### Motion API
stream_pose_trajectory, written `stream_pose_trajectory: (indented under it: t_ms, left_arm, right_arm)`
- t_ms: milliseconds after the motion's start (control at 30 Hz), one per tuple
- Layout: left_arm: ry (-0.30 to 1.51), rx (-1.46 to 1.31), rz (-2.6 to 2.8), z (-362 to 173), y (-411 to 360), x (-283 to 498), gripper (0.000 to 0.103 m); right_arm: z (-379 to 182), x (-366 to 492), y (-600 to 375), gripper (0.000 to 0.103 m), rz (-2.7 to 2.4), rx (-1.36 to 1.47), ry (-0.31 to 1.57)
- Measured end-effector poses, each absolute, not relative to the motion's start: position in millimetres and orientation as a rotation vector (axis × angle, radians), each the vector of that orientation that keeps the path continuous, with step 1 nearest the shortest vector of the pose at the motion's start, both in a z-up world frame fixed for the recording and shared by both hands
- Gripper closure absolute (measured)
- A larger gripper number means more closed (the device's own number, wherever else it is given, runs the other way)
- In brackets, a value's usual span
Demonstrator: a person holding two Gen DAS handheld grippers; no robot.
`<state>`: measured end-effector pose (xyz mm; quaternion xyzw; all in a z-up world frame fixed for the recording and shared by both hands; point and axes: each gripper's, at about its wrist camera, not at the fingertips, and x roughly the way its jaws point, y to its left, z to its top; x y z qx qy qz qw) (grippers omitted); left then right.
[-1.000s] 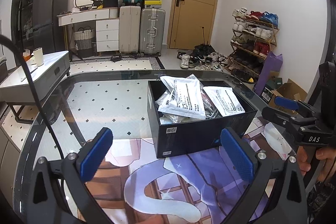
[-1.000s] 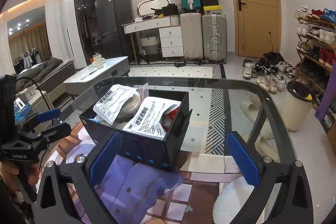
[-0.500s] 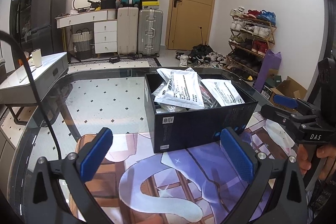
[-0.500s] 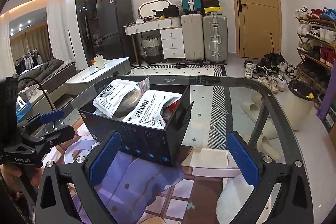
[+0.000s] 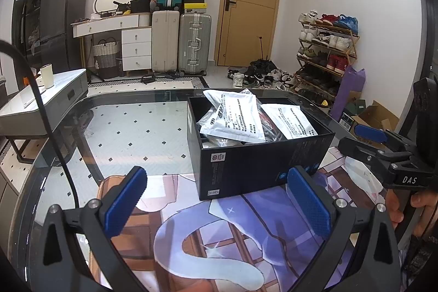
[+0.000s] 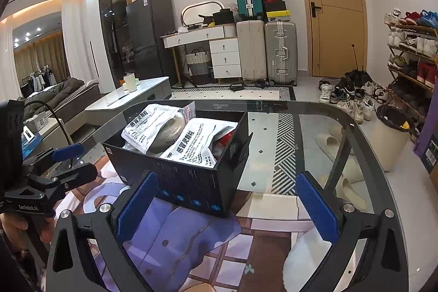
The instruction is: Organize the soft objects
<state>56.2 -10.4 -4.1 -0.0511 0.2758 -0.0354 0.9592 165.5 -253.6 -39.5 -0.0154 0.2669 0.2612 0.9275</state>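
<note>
A black box [image 5: 246,168] stands on the glass table and holds several white printed soft pouches [image 5: 235,116]. It also shows in the right wrist view [image 6: 191,182], with pouches [image 6: 191,144] piled to its rim. My left gripper [image 5: 216,201] is open and empty, in front of the box's near left side. My right gripper [image 6: 227,204] is open and empty, in front of the box's near right corner. Each gripper shows from the side in the other's view: the right [image 5: 383,149], the left [image 6: 54,171].
A picture mat [image 5: 219,237] lies under the box on the glass table [image 5: 131,133]. Behind stand suitcases [image 5: 180,43], a white dresser [image 5: 131,43], a door [image 5: 246,4], a shoe rack [image 5: 325,51]. A low white table [image 5: 41,106] is left; a bin [image 6: 391,136] is right.
Both grippers have drawn back and tilted a little, so the box sits higher and farther in both views. Both stay open and empty. The box has not moved.
</note>
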Motion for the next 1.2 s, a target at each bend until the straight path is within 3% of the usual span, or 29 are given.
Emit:
stream_pose_trajectory:
  t_ms: [1200]
  left_arm:
    - [0.535, -0.075, -0.057, 1.5, -13.4, 52.2, 0.0]
  right_arm:
    - [-39.2, 157.0, -252.8, 0.001, 0.535, -0.064, 0.53]
